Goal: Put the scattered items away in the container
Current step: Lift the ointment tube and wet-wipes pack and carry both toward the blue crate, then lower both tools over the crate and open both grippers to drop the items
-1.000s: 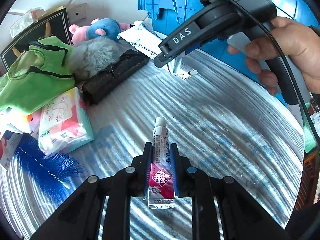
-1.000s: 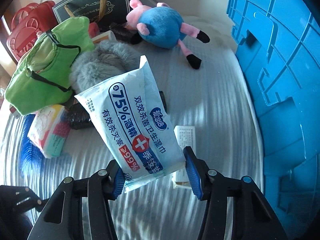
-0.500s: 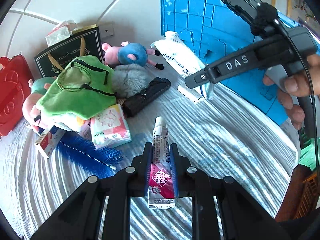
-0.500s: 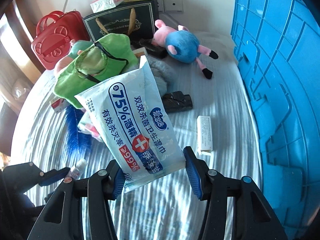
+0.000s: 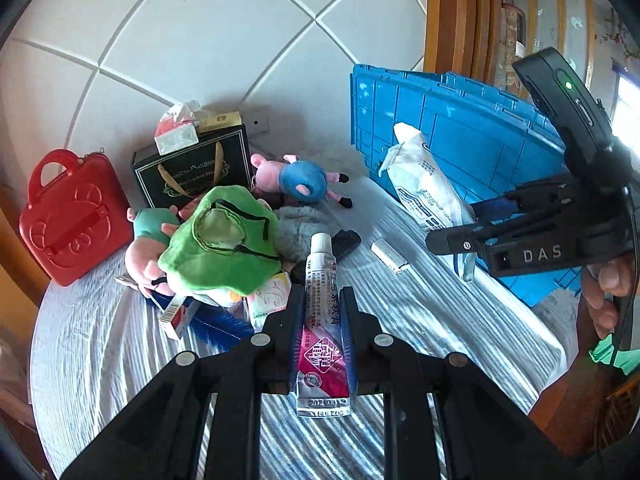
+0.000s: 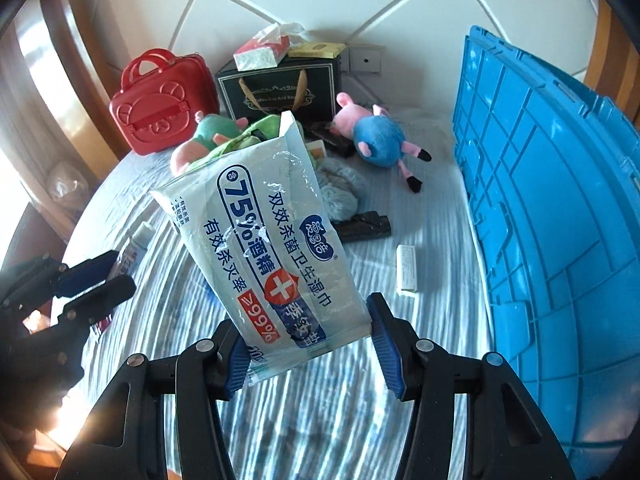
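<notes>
Both loads lifted clear of the bed for the blue crate (image 6: 560,216) at its right edge: my left claw (image 5: 322,344) clamps the ointment tube (image 5: 322,320), right claw (image 6: 308,344) pinches the wipes pack (image 6: 264,240).

- The left wrist view looks forward and down along its gripper's fingers, from above the striped blue-white bedcover (image 5: 420,320), toward the white panelled wall.
- The right wrist view faces the same wall from further right, beside the blue ribbed plastic crate (image 6: 552,208).
- Both share the red plastic case (image 5: 72,216), the blue-and-pink plush pig (image 6: 376,136) and the crate; each catches the other gripper.
</notes>
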Demonstrator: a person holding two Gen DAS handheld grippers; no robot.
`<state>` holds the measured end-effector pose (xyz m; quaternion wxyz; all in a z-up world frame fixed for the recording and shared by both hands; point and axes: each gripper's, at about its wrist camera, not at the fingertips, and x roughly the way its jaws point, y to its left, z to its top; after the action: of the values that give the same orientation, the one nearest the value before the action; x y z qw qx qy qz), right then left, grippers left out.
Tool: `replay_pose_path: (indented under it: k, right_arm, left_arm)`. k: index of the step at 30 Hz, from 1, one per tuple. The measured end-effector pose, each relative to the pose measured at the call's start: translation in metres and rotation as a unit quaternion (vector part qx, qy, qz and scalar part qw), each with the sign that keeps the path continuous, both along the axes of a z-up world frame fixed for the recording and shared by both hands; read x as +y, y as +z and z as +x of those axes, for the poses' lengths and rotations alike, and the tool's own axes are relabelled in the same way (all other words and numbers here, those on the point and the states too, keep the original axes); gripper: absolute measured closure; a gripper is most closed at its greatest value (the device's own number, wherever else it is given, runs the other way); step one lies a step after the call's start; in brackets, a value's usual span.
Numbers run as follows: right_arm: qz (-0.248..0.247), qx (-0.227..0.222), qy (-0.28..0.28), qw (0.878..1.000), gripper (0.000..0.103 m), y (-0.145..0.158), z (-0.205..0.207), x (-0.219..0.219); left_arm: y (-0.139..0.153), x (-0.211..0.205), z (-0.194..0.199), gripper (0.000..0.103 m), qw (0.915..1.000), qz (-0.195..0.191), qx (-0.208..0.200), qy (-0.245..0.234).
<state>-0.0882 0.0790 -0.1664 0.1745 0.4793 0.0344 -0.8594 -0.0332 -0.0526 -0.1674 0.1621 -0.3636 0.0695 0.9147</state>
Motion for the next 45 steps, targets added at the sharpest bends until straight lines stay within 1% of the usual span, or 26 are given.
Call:
replay_pose_path:
  k: [5, 12, 17, 21, 27, 34, 40, 45]
  right_arm:
    - [-0.007, 0.015, 0.002, 1.0, 0.051, 0.033, 0.016, 0.006]
    - [-0.028, 0.041, 0.0, 0.999, 0.051, 0.082, 0.032, 0.027]
    - [-0.038, 0.069, -0.006, 0.997, 0.051, 0.118, 0.038, 0.053]
    - [-0.044, 0.093, -0.011, 0.995, 0.051, 0.141, 0.039, 0.076]
    - [-0.051, 0.111, -0.026, 0.992, 0.051, 0.158, 0.036, 0.118]
    - [-0.062, 0.127, -0.054, 0.988, 0.051, 0.177, 0.035, 0.179]
    - [-0.069, 0.139, -0.087, 0.984, 0.051, 0.189, 0.036, 0.234]
    - [-0.067, 0.143, -0.116, 0.981, 0.051, 0.19, 0.036, 0.275]
  left_arm:
    - [0.04, 0.001, 0.006, 0.086, 0.9998, 0.005, 0.008, 0.018]
    - [0.089, 0.019, 0.006, 0.086, 0.9994, 0.006, 0.029, 0.015]
    - [0.117, 0.043, -0.001, 0.086, 0.9988, 0.011, 0.047, 0.005]
    - [0.133, 0.068, -0.008, 0.086, 0.9981, 0.015, 0.059, -0.007]
    - [0.153, 0.111, -0.021, 0.086, 0.9972, 0.011, 0.071, -0.019]
    - [0.172, 0.173, -0.031, 0.086, 0.995, 0.004, 0.088, -0.048]
    - [0.18, 0.23, -0.042, 0.086, 0.9928, 0.005, 0.092, -0.077]
    - [0.179, 0.271, -0.054, 0.086, 0.9913, 0.005, 0.088, -0.098]
